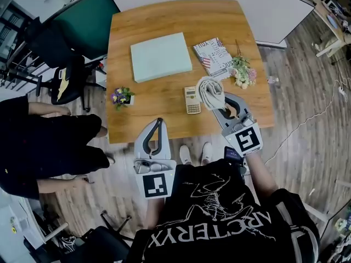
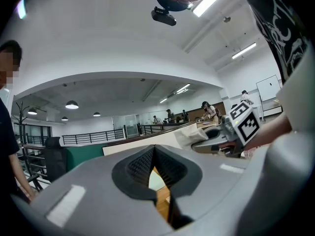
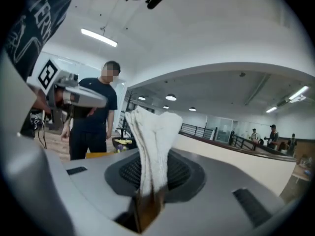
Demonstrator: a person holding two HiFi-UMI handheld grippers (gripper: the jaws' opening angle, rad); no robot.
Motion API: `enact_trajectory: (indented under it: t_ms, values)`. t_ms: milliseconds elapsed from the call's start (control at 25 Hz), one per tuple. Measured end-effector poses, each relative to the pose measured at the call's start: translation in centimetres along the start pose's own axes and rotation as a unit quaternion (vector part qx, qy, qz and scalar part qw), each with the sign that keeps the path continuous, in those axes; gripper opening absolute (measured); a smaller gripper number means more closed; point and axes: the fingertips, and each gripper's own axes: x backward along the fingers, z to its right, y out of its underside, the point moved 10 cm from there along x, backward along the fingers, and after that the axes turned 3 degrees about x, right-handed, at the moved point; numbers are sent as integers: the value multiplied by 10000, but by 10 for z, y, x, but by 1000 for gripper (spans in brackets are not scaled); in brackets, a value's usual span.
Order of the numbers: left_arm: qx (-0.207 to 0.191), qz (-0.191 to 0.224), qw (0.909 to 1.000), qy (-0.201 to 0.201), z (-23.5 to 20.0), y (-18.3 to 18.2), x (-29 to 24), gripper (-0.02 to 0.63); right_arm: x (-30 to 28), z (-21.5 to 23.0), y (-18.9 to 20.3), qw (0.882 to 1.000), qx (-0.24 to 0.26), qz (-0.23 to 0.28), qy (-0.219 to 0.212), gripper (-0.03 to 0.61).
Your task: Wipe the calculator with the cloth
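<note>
Calculator (image 1: 192, 99) near the table's (image 1: 159, 100) front edge, bare wood left. My right gripper (image 1: 218, 104) (image 3: 147, 181) clamps the cloth (image 1: 211, 91) (image 3: 153, 141); left gripper (image 1: 159, 121) (image 2: 155, 151) closed, empty. Shirt (image 1: 219, 223) reads ARCTERYX.

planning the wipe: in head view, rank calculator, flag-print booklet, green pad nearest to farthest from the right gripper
1. calculator, just left of the right gripper holding the cloth
2. flag-print booklet, beyond it
3. green pad, far back left

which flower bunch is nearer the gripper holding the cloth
The pink-and-white bunch on the right, just past the right gripper and its cloth; the purple bunch sits far off on the left.
</note>
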Motion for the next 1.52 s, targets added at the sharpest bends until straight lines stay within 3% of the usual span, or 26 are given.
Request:
enact_trajectory:
  t_ms: [160, 280, 360, 600, 800, 1040, 1520]
  values:
    - [45, -93, 9998, -155, -2, 1, 8, -5, -57, 1, 35, 9951, 582, -514, -618, 91]
    - [11, -173, 9996, -231, -3, 2, 15, -5, -103, -3, 66, 9786, 1166, -1244, -1148, 91]
    - [29, -231, 9993, -282, -2, 2, 20, -5, -135, -9, 90, 9585, 1613, -1766, -1551, 91]
    - [14, -450, 9978, -491, 0, 6, 34, -5, -219, -32, 160, 8789, 2844, -2937, -2456, 91]
    - [5, -616, 9963, -595, 0, 10, 43, -5, -249, -38, 201, 8428, 3067, -3508, -2693, 91]
    - [-23, -837, 9945, -632, -5, 18, 51, -5, -256, -41, 207, 8337, 3133, -3597, -2783, 91]
    - [-166, -635, 9975, -274, -2, 13, 43, -5, -214, -84, 200, 8301, 2975, -3499, -3164, 91]
